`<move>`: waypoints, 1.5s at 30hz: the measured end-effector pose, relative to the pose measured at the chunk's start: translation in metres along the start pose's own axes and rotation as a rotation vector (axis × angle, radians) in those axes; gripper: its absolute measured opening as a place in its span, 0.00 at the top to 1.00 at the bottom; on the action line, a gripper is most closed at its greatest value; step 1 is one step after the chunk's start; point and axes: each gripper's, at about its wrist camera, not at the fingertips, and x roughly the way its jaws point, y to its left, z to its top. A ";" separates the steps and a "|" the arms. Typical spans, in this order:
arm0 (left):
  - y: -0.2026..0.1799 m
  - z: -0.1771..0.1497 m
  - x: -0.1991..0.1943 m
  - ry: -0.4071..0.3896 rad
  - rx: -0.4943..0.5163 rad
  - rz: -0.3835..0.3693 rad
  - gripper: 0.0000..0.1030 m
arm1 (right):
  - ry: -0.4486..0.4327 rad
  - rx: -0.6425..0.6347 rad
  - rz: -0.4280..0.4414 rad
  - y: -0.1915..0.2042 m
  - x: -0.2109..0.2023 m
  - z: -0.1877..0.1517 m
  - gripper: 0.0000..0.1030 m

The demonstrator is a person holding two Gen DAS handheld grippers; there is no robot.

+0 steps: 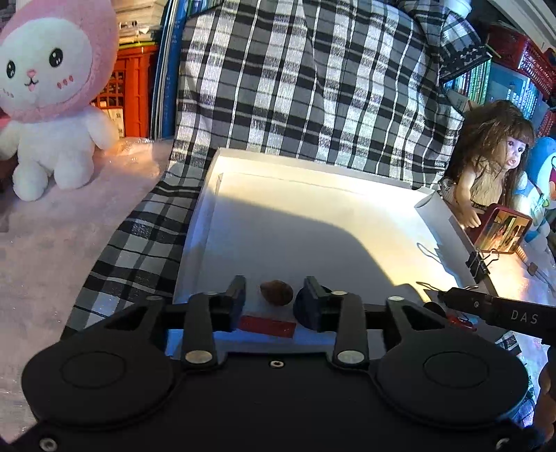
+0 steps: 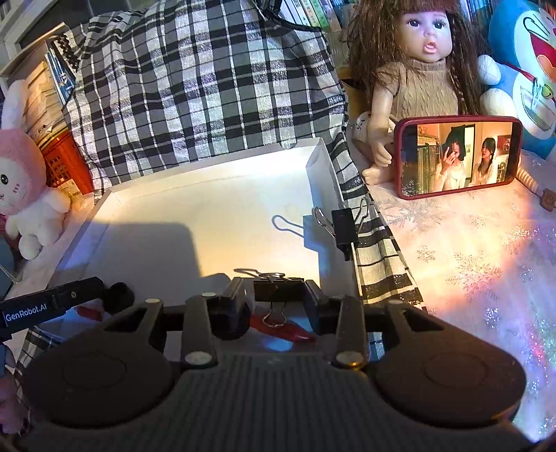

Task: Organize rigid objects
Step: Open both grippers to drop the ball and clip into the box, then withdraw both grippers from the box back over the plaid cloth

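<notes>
We are reading "DAS" in pale letters on the black arm of the right gripper [image 1: 451, 299], seen from the left wrist view. We are reading "GenRobot.AI" in white on the black arm of the left gripper [image 2: 118, 295], seen from the right wrist view. The book spines [image 2: 312, 12] behind are showing print too small to read.

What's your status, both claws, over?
Left claw open around brown object. Right claw open around black binder clip. Both in white tray. Nothing blocking.

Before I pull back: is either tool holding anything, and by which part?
Neither grips: left tool straddles a brown shell with gaps; right tool straddles a binder clip, seemingly loose.
</notes>
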 end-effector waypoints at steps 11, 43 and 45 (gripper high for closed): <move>-0.006 -0.008 -0.037 -0.046 0.041 -0.015 0.47 | -0.058 -0.084 0.000 0.013 -0.030 -0.008 0.31; -0.013 -0.096 -0.123 -0.133 0.125 -0.071 0.23 | -0.216 -0.220 0.017 0.024 -0.113 -0.084 0.07; -0.013 -0.105 -0.125 -0.140 0.131 -0.069 0.23 | -0.235 -0.218 0.019 0.023 -0.118 -0.092 0.04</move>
